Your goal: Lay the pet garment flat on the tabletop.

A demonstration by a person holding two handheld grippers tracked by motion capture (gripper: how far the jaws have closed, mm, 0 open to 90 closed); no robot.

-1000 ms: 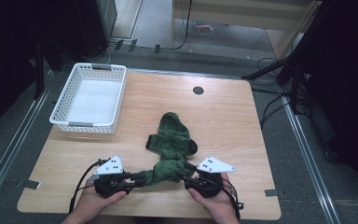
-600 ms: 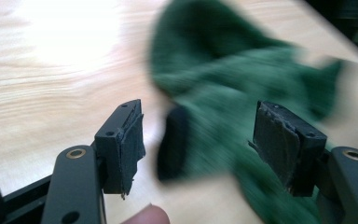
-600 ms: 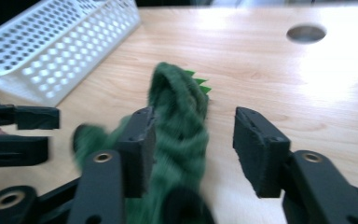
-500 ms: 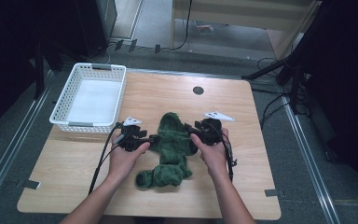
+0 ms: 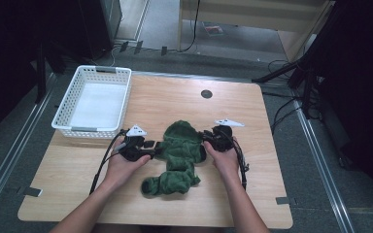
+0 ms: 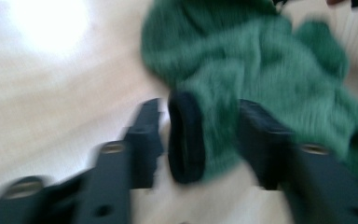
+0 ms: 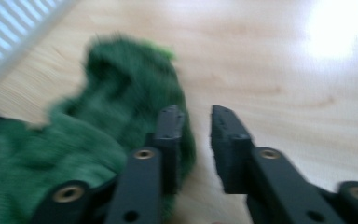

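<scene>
One green cloth [image 5: 177, 155], one white basket [image 5: 93, 103], left gripper [image 5: 151, 147] and right gripper [image 5: 207, 138] both wide.

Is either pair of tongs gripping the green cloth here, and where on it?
Neither grips it. Both tongs, left and right, are open at opposite edges of the green cloth.

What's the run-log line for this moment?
left gripper: open, at green cloth | right gripper: open, at cloth edge | basket: empty
</scene>
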